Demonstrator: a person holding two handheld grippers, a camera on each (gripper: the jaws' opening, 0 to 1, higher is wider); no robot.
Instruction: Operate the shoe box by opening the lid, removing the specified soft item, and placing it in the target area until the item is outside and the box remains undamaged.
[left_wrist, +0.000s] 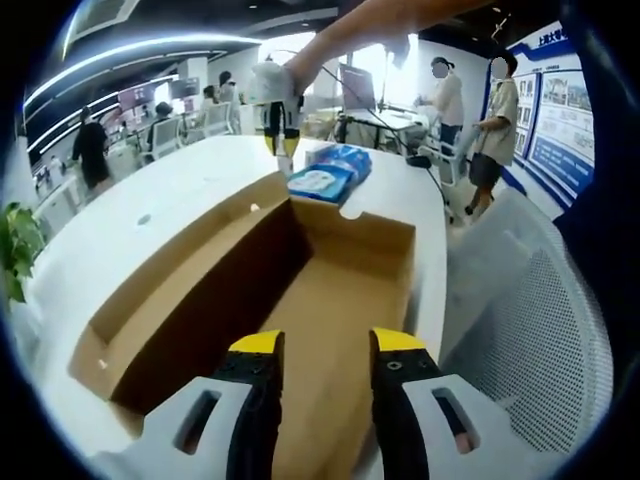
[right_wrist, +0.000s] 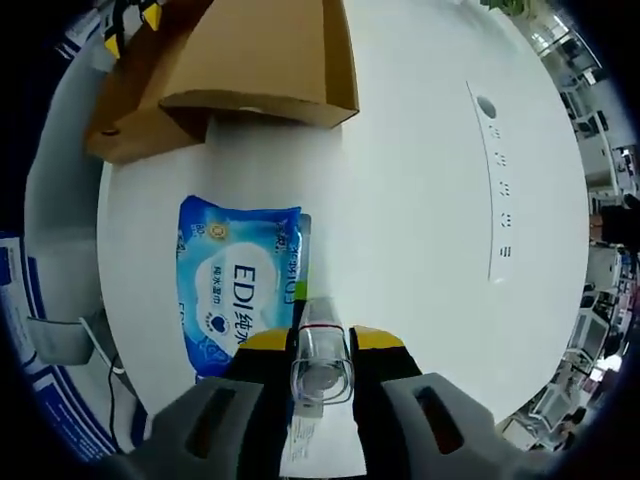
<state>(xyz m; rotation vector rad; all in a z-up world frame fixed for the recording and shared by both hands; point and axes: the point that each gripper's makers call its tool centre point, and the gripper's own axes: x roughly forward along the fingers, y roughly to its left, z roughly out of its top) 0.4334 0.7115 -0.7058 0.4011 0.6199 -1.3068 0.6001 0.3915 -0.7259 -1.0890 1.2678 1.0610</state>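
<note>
Right gripper view: a blue wipes pack (right_wrist: 238, 285) is seen lying on the white counter (right_wrist: 420, 200), lower left, below the open box (right_wrist: 250, 60). A clear tube (right_wrist: 322, 350) is gripped by the right claw (right_wrist: 320, 345). The left claw (left_wrist: 326, 345) is held open over the box (left_wrist: 300, 290).

White table (right_wrist: 420, 180), open cardboard shoe box (left_wrist: 300, 290), blue wipes packet (right_wrist: 238, 285)

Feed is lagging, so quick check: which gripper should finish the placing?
Right. The right gripper clamps a clear item over the table beside the blue wipes pack; the left gripper hovers open over the box.
</note>
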